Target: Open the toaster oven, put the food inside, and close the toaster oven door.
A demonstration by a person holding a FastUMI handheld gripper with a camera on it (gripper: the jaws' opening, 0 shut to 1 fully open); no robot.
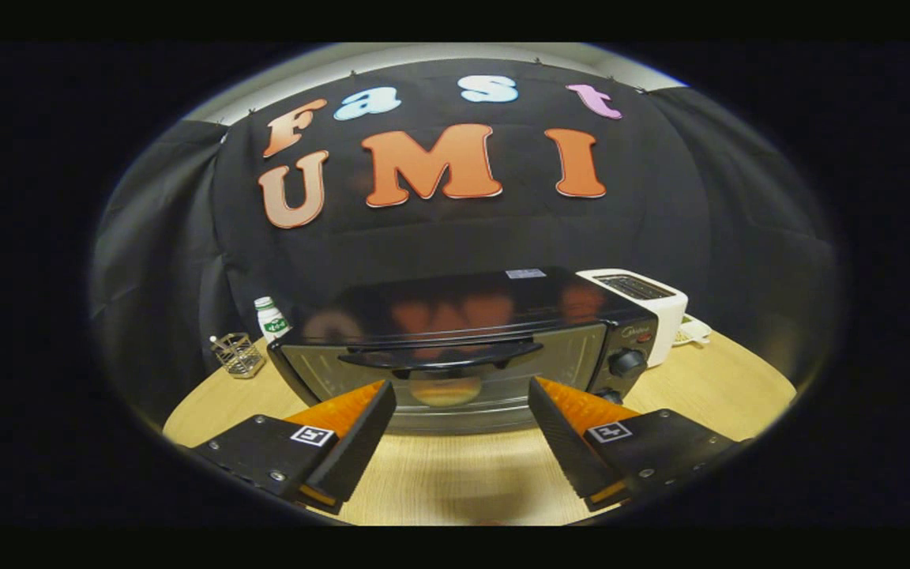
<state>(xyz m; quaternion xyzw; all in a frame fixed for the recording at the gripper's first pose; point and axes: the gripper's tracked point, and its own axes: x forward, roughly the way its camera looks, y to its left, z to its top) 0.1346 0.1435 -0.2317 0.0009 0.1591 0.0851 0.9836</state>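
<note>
The pale wooden tabletop (pixel 700 379) fills the lower frame. At centre sits the toaster oven (pixel 463 348), black and glossy, door closed, a dark handle across its glass, two knobs on its right panel; something rounded and pale shows dimly behind the glass. Right of it stands a white toaster (pixel 648 304). The tongs (pixel 461 419) are spread wide, empty, just before the door. At left, a wire holder (pixel 237 356) and small bottle (pixel 271 318).

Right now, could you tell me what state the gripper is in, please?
Gripper: open, holding nothing, fingers spread just before the closed toaster oven door.
</note>
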